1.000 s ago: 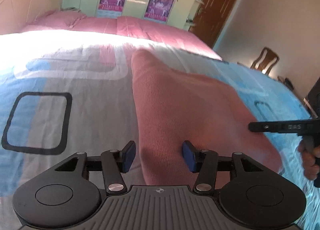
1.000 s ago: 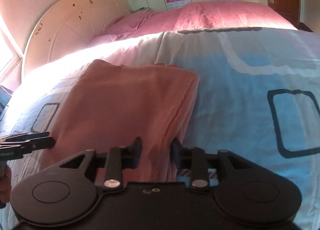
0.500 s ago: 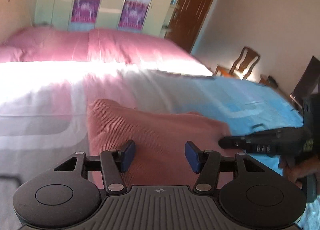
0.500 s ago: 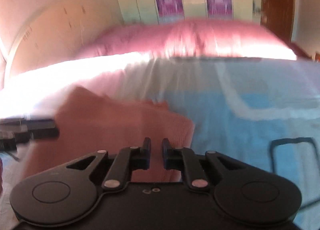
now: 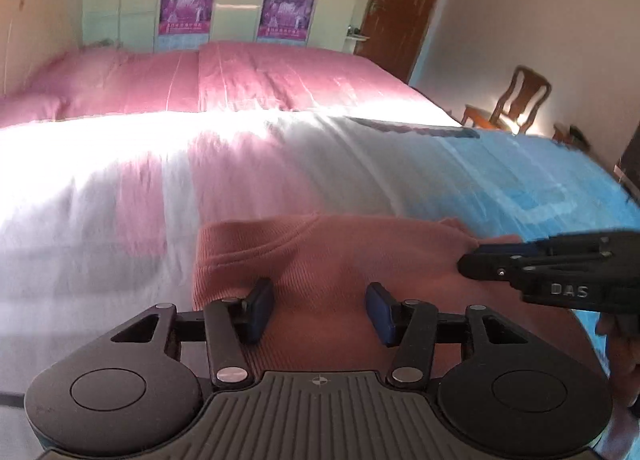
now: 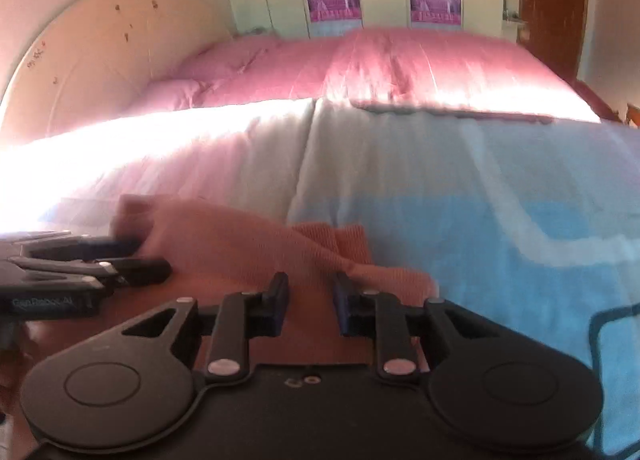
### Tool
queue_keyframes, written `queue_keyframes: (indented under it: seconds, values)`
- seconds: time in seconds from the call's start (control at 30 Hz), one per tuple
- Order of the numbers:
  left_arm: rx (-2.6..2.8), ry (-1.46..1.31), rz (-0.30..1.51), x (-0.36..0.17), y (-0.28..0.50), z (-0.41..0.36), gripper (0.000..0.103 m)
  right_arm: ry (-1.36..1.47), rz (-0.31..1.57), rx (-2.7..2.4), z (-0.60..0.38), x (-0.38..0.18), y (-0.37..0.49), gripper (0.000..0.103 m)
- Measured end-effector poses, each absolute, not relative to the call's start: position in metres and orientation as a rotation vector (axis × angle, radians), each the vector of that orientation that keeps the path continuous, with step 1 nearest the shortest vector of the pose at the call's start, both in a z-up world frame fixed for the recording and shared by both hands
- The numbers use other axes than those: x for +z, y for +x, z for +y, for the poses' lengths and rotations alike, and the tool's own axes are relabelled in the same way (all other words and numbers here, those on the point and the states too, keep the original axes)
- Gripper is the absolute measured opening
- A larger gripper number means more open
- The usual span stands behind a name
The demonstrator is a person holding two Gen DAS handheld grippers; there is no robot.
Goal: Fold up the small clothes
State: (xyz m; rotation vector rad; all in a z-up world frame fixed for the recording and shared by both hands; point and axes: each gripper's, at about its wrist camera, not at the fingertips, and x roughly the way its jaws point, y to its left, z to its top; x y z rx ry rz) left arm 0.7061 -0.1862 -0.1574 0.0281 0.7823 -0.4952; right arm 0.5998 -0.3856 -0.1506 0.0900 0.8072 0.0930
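We've just carried the pink top's (image 5: 332,260) near edge over — left gripper (image 5: 318,310) open, right gripper (image 6: 308,302) now parted; fold laid on the bed (image 6: 480,188).

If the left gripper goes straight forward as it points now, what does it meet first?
Probably the salmon-pink garment: the left gripper is open with the ribbed cloth directly between and ahead of its fingers. Beyond lies the bedspread. Height above the cloth is unclear.
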Motion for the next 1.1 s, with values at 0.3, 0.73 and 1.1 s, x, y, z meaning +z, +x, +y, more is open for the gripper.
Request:
queue_keyframes:
  seconds: [0.3,0.73,1.1]
  values:
    - [-0.392,-0.076,0.762,-0.155,0.725,-0.148,0.052,0.137,0.699,0.168,-0.373,-0.124,0.614,0.053]
    - [-0.426,-0.009,0.731,-0.192,0.734,-0.153,0.036,-0.166,0.697,0.255,-0.324,-0.151,0.617,0.009]
    - [-0.452,0.016,0.766,-0.180,0.729,-0.172,0.051,0.011,0.788,0.214,-0.327,-0.155,0.632,0.035]
